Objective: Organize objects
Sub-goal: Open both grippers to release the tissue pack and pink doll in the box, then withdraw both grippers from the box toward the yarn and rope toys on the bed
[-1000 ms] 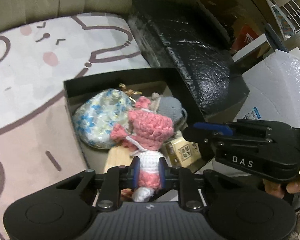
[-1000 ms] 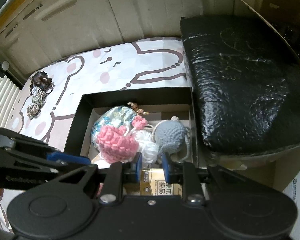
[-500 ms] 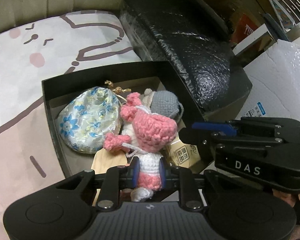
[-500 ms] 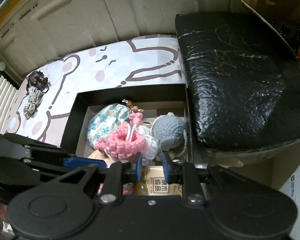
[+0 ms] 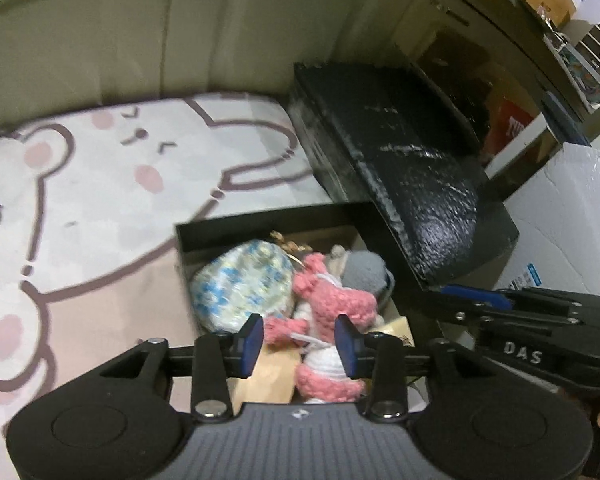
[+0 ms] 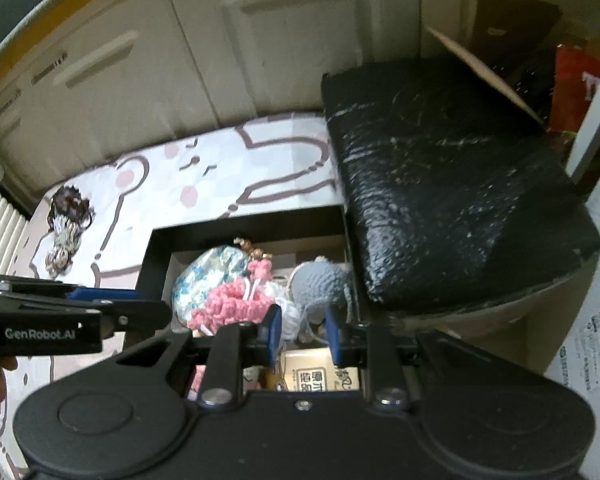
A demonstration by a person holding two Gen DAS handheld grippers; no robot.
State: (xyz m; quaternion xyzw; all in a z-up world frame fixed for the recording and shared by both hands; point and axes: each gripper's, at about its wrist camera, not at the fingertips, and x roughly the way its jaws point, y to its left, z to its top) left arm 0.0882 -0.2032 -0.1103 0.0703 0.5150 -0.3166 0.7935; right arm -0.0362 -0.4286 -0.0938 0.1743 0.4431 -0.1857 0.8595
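Observation:
A pink and white crochet doll [image 5: 332, 312] lies in the open black box [image 5: 260, 220], beside a blue floral pouch [image 5: 244, 280] and a grey crochet toy [image 5: 364, 272]. My left gripper [image 5: 300, 340] is open just above the doll, its fingers apart and not gripping it. My right gripper [image 6: 302, 332] is open and empty, hovering over the box [image 6: 244, 228]; the doll [image 6: 232, 306], pouch [image 6: 208, 276], grey toy [image 6: 320, 284] and a tan carton [image 6: 318, 374] show under it.
A black padded lid or case [image 6: 440, 200] stands right of the box. A bear-print mat [image 5: 100, 200] covers the floor. A brown tasselled trinket [image 6: 66, 224] lies on the mat at the left. A white foam box [image 5: 572, 220] is at the right; cabinet doors are behind.
My left gripper opened and let go of the pink doll, which now rests in the box; the gripper drew back and up. My right gripper opened slightly wider and rose.

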